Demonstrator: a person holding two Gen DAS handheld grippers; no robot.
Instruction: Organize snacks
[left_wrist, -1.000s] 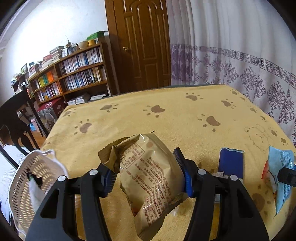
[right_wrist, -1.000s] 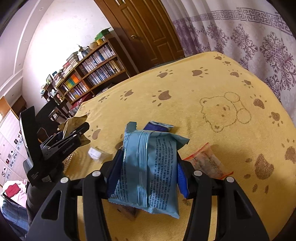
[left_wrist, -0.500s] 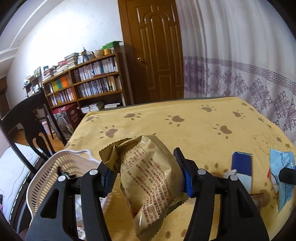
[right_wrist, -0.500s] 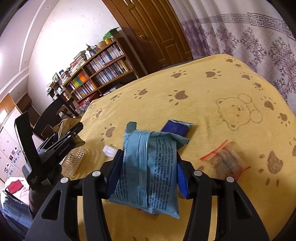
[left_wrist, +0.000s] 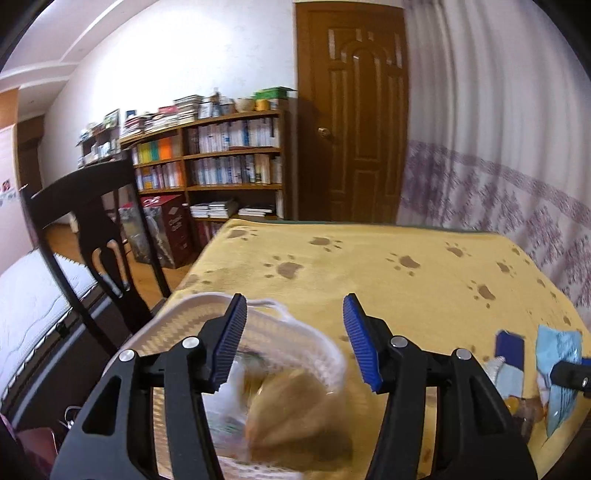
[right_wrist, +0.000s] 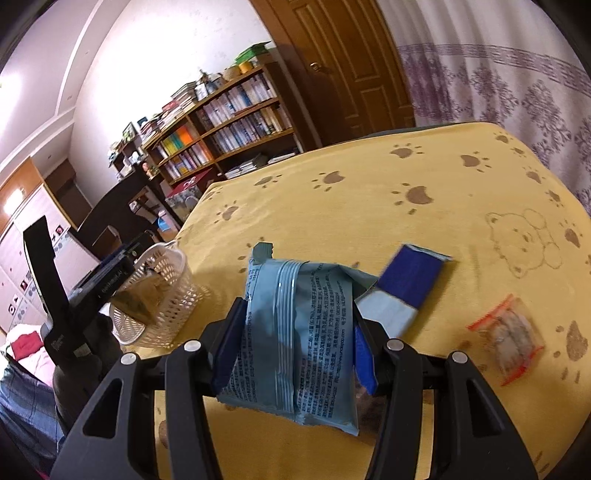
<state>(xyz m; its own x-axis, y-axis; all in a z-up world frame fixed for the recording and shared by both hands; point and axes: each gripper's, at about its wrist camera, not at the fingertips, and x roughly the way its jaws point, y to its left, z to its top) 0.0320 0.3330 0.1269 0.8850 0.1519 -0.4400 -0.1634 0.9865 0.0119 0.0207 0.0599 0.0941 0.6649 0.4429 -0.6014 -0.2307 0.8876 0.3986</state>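
On the yellow paw-print surface (right_wrist: 424, 177), the left tongs (left_wrist: 293, 341) hung open over the white basket (left_wrist: 317, 343) holding a tan snack bag (left_wrist: 291, 410). The right tongs (right_wrist: 293, 332) gripped a blue snack packet (right_wrist: 295, 332); at two o'clock, a navy packet (right_wrist: 413, 277) and red-edged pouch (right_wrist: 511, 332) awaited sorting.

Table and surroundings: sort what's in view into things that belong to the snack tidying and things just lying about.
Job:
white basket
tan snack bag, in the basket
light blue snack packet, held by the right gripper
dark blue packet
clear red-edged pouch
left gripper, open

Lying about:
bookshelf
black chair
door
curtain
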